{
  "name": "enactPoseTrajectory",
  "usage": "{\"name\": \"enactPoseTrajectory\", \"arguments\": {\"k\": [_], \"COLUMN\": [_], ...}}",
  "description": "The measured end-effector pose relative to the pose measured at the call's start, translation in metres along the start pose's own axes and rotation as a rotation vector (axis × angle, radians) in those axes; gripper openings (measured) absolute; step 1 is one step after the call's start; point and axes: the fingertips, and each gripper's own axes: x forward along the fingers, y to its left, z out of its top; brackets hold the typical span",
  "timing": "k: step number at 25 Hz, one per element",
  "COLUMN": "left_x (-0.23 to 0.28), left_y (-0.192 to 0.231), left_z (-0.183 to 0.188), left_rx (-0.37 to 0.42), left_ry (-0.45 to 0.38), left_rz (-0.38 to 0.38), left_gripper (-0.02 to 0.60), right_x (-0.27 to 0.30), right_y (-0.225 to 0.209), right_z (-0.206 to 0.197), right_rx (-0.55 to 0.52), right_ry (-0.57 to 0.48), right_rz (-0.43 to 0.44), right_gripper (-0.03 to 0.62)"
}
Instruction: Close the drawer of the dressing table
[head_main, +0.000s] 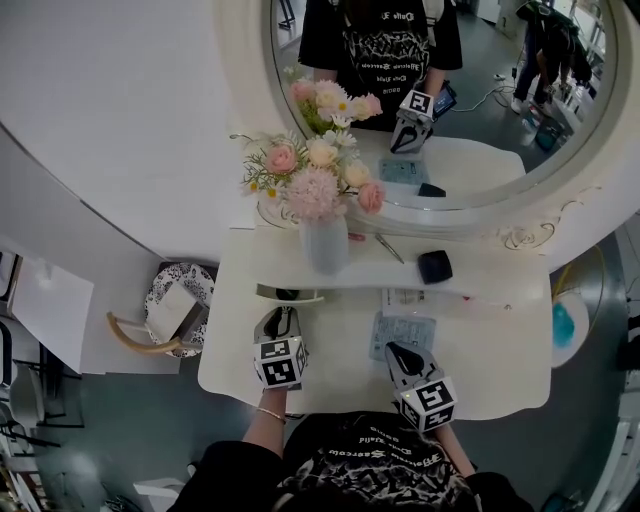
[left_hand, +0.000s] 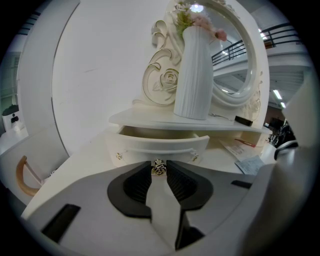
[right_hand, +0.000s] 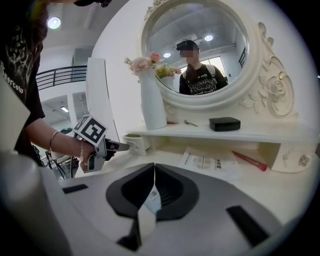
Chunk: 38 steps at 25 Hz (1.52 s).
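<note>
A white vase (head_main: 325, 245) stands on the shelf (head_main: 475, 277) above the open drawer (head_main: 290, 294).

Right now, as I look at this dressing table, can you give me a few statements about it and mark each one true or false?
1. The drawer is pulled open. True.
2. The vase is empty. False: it holds pink and cream flowers.
3. The left fingers are closed on the drawer's small knob. True.
4. The right fingers hold the black box. False: they are closed on nothing, and the box sits on the shelf under the mirror.
</note>
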Motion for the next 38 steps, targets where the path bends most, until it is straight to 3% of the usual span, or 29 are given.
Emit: {"name": "enactPoseTrajectory", "arguments": {"k": [38], "left_x": [0.011], "left_y": [0.001], "left_z": [0.007], "left_rx": [0.014], "left_ry": [0.006], "left_rz": [-0.011], "left_gripper": [0.1], "right_x": [0.002], "right_y": [0.0], "right_z": [-0.002], "right_rx": [0.002], "right_ry": [0.006], "right_rz": [-0.011], "right_gripper": [0.014]}}
